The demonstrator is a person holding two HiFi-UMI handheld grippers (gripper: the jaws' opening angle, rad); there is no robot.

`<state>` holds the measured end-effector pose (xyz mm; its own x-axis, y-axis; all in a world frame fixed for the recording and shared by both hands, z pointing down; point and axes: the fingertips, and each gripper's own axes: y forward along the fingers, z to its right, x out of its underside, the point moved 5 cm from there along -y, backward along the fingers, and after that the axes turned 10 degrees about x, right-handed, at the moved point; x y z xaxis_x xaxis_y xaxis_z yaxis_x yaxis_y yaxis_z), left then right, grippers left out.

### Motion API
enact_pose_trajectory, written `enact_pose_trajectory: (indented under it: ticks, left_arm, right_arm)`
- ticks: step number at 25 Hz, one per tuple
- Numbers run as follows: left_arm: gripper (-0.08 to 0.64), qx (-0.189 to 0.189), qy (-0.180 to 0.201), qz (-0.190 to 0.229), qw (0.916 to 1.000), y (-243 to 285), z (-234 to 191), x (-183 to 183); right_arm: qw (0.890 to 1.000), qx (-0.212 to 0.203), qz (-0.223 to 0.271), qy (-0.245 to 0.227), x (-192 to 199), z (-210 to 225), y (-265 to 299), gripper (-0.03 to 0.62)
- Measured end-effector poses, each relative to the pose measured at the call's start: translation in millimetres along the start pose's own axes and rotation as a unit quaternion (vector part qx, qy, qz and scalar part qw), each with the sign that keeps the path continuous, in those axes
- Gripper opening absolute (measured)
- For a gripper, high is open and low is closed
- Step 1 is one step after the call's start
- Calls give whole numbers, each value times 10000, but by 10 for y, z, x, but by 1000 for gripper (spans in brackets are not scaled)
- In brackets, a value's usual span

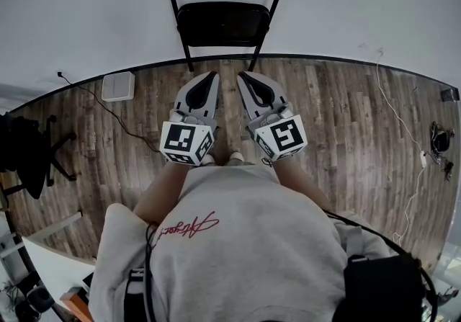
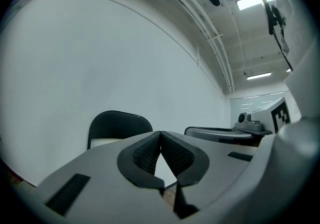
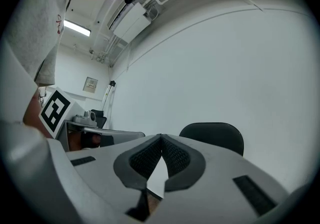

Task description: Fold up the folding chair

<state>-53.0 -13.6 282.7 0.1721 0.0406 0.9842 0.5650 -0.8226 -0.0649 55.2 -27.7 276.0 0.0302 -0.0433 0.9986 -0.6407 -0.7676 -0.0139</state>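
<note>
Left jaws: shut, the ribbed pads [image 2: 145,153] meeting at their tips, nothing between them.
Right jaws: shut the same way, pads [image 3: 176,158] tip to tip, nothing held.
Left gripper [image 1: 211,77]: level, pointing at the far wall; just left of the right gripper and apart from it.
Right gripper [image 1: 243,77]: level, pointing the same way; its tip is near the left tip, not touching.
Cubes: one marker cube at the near end of each gripper, left [image 1: 186,142] and right [image 1: 282,137], close to the person's body.
Chair [image 1: 225,22]: black, unfolded, seat down, upright on its legs at the far edge of the floor, against the wall. It stands straight ahead of both grippers, apart from them, touched by neither. In the left gripper view its back shows left of the jaws; in the right gripper view it shows right of them.
Floor [image 1: 338,119]: wood planks, running left to right between the person and the wall.
Wall [image 1: 79,11]: white, plain, on the far side.
Box [image 1: 118,86]: white, flat, on the floor at the wall, left of the chair.
Cable [image 1: 108,115]: thin, black, running from the wall past the box toward the near side.
Office chair [image 1: 29,151]: black, at the far left of the floor.
Cords [image 1: 414,169]: white, trailing over the floor at right; a dark tangle lies at the right edge.
Sweatshirt [image 1: 245,248]: grey, red script on the chest, filling the near part of the head view.
Lights [image 2: 259,75]: ceiling strips, lit, above and right of the jaws.
</note>
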Motion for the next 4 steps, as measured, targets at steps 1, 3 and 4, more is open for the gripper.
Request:
enact_pose_trajectory:
  ticks: [1, 3, 4]
  left_arm:
    - [17, -4, 20, 4, 10000, 0, 11, -5]
    - [17, -10, 48, 10, 10000, 2, 30, -13]
    - [17, -13, 59, 13, 10000, 3, 37, -16]
  right_arm:
    - [10000, -18, 8, -1, 2, 4, -10, 17]
    - [10000, -39, 12, 9, 11, 21, -29, 17]
    - [10000, -46, 10, 18, 17, 31, -38, 17]
